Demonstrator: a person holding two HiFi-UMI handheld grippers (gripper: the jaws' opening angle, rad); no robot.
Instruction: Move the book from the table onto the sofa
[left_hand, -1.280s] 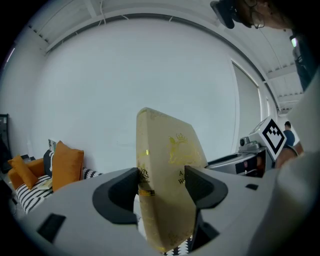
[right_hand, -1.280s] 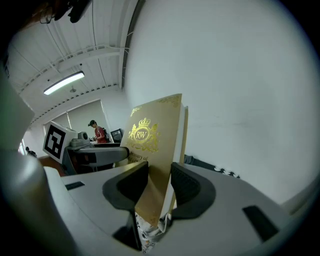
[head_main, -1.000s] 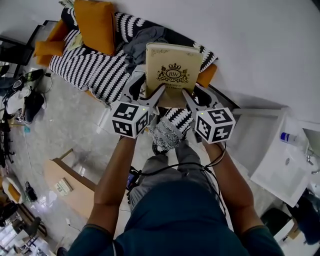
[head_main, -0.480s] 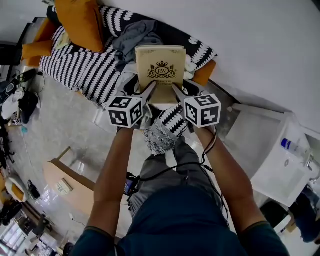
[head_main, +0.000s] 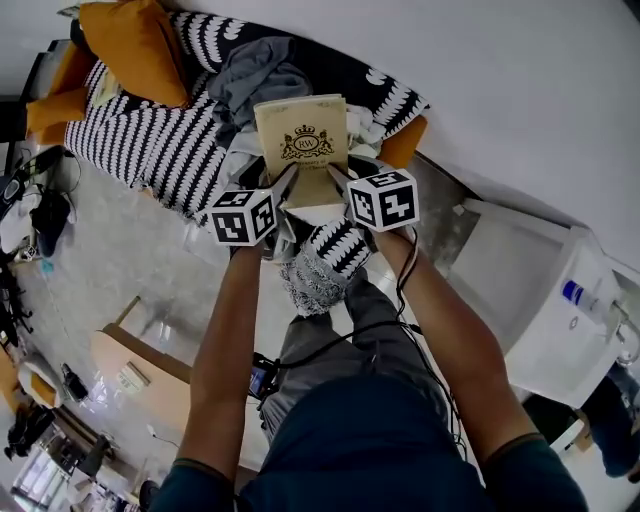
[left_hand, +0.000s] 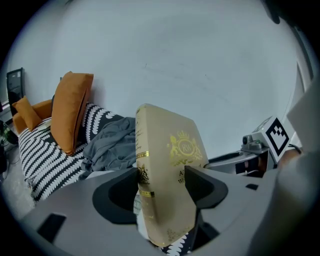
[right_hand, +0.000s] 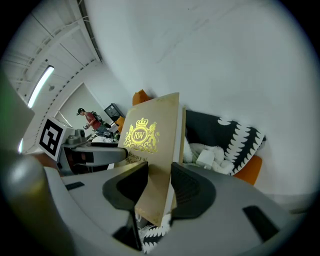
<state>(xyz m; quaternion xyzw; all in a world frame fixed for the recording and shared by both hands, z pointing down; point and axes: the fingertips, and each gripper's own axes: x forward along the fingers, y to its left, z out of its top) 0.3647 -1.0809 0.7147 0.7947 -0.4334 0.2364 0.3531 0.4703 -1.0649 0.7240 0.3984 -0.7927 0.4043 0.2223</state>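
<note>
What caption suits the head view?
Left gripper and right gripper clamp a beige gold-crested book at the black-and-white sofa.

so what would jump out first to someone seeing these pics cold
The tan book with its gold crest stands out first, held upright in the middle of the head view, with the left gripper and right gripper clamped on either side of its lower part. Beyond it lies the sofa in a black-and-white zigzag cover, with an orange cushion at the upper left and a heap of grey cloth just past the book.
</note>
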